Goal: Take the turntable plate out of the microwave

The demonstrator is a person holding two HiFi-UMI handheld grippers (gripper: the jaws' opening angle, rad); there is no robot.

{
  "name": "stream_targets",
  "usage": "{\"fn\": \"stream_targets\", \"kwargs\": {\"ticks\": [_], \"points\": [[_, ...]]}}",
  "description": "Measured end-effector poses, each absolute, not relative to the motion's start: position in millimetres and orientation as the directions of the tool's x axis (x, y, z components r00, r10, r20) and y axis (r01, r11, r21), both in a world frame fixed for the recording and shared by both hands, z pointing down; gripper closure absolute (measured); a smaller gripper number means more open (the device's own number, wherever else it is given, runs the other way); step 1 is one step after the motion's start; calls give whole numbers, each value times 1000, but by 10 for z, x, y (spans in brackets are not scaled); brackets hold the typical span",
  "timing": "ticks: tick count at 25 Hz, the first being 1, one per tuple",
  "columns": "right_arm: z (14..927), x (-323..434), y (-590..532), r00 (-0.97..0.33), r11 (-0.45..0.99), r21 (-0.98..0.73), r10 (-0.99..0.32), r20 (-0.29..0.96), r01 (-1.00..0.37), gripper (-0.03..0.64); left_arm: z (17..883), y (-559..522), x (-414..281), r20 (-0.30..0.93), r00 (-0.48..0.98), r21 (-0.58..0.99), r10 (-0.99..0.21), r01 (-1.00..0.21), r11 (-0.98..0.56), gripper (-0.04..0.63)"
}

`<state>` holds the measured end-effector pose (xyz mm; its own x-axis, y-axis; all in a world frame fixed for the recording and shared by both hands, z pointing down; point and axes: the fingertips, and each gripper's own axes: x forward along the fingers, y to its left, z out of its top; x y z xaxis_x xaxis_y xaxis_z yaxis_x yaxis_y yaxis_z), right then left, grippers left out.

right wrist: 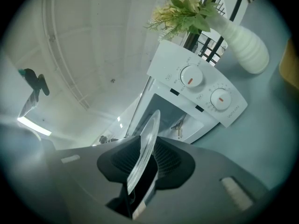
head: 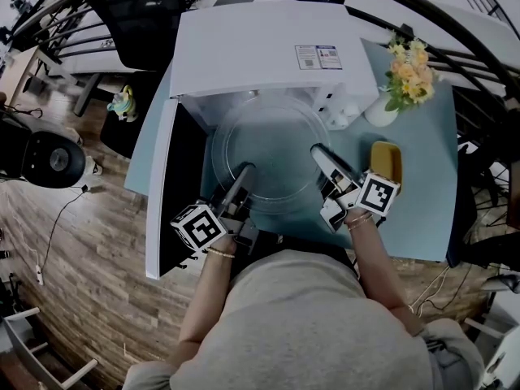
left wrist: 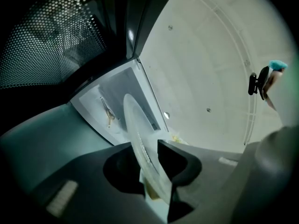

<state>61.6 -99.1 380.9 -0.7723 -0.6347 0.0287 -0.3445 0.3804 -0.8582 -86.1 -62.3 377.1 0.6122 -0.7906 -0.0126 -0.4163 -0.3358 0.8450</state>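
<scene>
A clear glass turntable plate [head: 275,154] hangs in front of the open white microwave [head: 260,51], held level between both grippers. My left gripper [head: 246,171] is shut on the plate's left rim, and in the left gripper view the plate [left wrist: 140,139] runs edge-on between the jaws of the left gripper [left wrist: 148,164]. My right gripper [head: 318,149] is shut on the right rim; the right gripper view shows the plate [right wrist: 145,146] edge-on in the right gripper [right wrist: 145,164], with the microwave's dial panel [right wrist: 201,90] beyond.
The microwave door [head: 165,193] stands open at the left. A white vase of yellow flowers [head: 402,84] and a yellow sponge [head: 387,162] sit on the blue table [head: 422,210] at the right. A black chair [head: 138,15] stands behind.
</scene>
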Motion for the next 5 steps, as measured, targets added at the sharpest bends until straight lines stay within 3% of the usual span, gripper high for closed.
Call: {"fn": "stream_targets", "kwargs": {"ticks": [5], "points": [[3826, 617, -982, -776, 379, -859, -630, 34, -345, 502, 3821, -615, -859, -5, 611, 859, -792, -403, -316, 510]]}}
